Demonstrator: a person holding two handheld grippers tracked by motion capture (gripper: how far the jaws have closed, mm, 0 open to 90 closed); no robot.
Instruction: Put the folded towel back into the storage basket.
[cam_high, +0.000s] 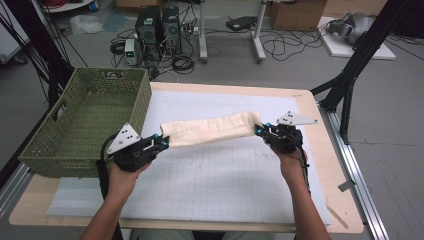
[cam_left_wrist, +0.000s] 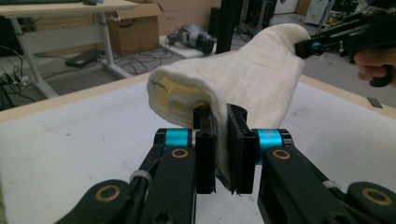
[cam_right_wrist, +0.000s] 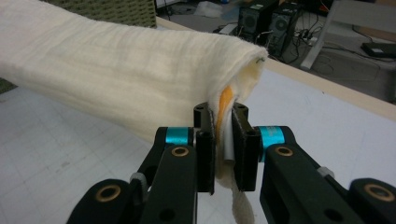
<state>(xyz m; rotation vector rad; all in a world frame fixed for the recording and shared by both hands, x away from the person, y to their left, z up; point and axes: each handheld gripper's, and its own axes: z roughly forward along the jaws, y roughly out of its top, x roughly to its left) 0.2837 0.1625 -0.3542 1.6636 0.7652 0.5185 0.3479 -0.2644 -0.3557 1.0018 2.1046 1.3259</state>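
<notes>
A folded cream cloth (cam_high: 210, 129) hangs stretched in the air above the white gridded mat (cam_high: 210, 175), held at both ends. My left gripper (cam_high: 164, 143) is shut on its left end, and its black jaws pinch the cloth (cam_left_wrist: 261, 79) edge between them at the left gripper (cam_left_wrist: 222, 140). My right gripper (cam_high: 260, 130) is shut on the right end. In the right gripper view the cloth (cam_right_wrist: 116, 70) folds over the jaws of the right gripper (cam_right_wrist: 223, 135), with an orange-yellow inner layer showing. The other hand's gripper (cam_left_wrist: 327, 44) holds the far end.
A green woven basket (cam_high: 90, 120) stands at the table's left side, close to my left hand. The wooden table edge (cam_high: 345, 165) runs along the right. Computers, cables and desk legs are on the floor behind the table.
</notes>
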